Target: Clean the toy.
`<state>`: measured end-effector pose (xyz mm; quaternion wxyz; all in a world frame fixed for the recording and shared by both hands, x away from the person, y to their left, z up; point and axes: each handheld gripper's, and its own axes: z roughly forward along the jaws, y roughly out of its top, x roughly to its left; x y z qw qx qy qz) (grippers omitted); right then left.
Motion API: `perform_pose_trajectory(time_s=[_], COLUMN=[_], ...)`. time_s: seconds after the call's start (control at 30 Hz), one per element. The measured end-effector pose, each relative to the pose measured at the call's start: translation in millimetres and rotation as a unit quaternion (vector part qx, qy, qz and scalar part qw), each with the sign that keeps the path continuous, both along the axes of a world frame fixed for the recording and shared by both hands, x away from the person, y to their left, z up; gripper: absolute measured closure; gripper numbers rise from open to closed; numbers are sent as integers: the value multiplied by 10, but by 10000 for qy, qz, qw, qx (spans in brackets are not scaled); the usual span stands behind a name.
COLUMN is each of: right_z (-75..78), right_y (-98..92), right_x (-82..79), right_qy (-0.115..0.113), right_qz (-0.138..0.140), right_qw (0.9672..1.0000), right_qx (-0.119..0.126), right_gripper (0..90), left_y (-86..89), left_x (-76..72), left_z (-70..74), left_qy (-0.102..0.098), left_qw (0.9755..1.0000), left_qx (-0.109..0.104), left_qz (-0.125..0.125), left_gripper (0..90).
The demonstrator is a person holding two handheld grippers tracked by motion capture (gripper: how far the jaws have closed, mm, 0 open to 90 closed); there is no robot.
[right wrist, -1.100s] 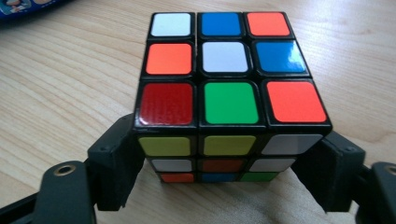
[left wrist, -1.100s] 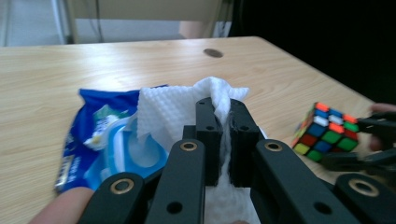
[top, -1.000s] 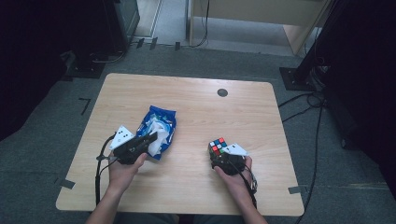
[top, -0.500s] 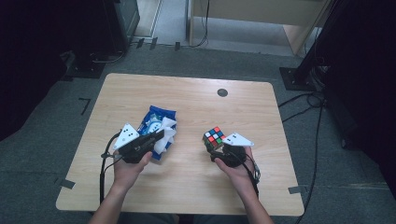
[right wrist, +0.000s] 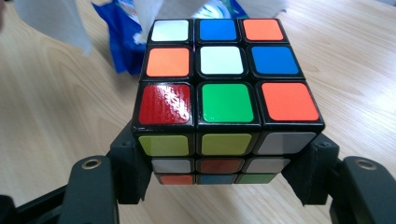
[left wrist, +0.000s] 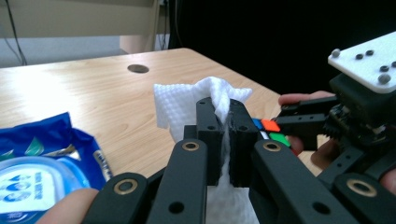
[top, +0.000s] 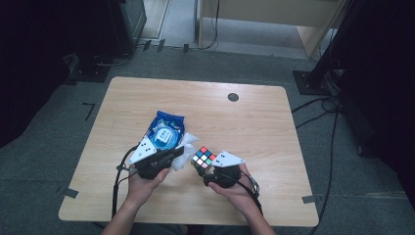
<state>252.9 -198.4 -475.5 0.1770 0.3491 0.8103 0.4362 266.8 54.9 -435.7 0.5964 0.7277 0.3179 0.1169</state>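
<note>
Left gripper (left wrist: 224,126) clamped on a wet wipe (left wrist: 187,100), right gripper (right wrist: 219,179) grasping a Rubik's cube (right wrist: 224,93); wiping step next: bring wipe against cube face

Left gripper (top: 177,152) fingers pinched tight together; right gripper (top: 203,166) fingers spread wide, both hands raised.

White wipe (left wrist: 205,100) crumpled, upright, pinched between left claw (left wrist: 224,135) jaws; scrambled puzzle cube (right wrist: 224,93) clamped level in right claw (right wrist: 224,186), just beside wipe.
</note>
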Motion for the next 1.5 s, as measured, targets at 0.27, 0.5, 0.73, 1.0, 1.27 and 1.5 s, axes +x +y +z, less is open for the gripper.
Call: perform_pose_trajectory(time_s=[0.27, 0.5, 0.73, 1.0, 1.27, 1.5], right_z=[14, 34, 42, 41, 55, 50], right_y=[54, 156, 201, 211, 186, 200], right_x=[-30, -104, -141, -151, -141, -159], right_qy=[63, -121, -193, -250, -251, -267], right_qz=[95, 355, 384, 348, 315, 327], right_qw=[9997, 9993, 9991, 9990, 9991, 9989], right_qx=[205, 11, -70, -159, -130, -191], right_gripper=[348, 348, 348, 348, 348, 348], left_y=[-272, -453, -472, -278, -308, -539], left_x=[-117, -197, -204, -73, -119, -262], left_z=[-20, -51, -68, -98, -75, -58], left_qy=[-98, -111, -227, -136, -81, -233], left_qw=[9986, 9961, 9952, 9963, 9973, 9953], left_qx=[371, 598, 796, 848, 722, 859], left_qz=[-373, -635, -522, 97, 51, -387], left_gripper=[865, 860, 856, 857, 858, 854])
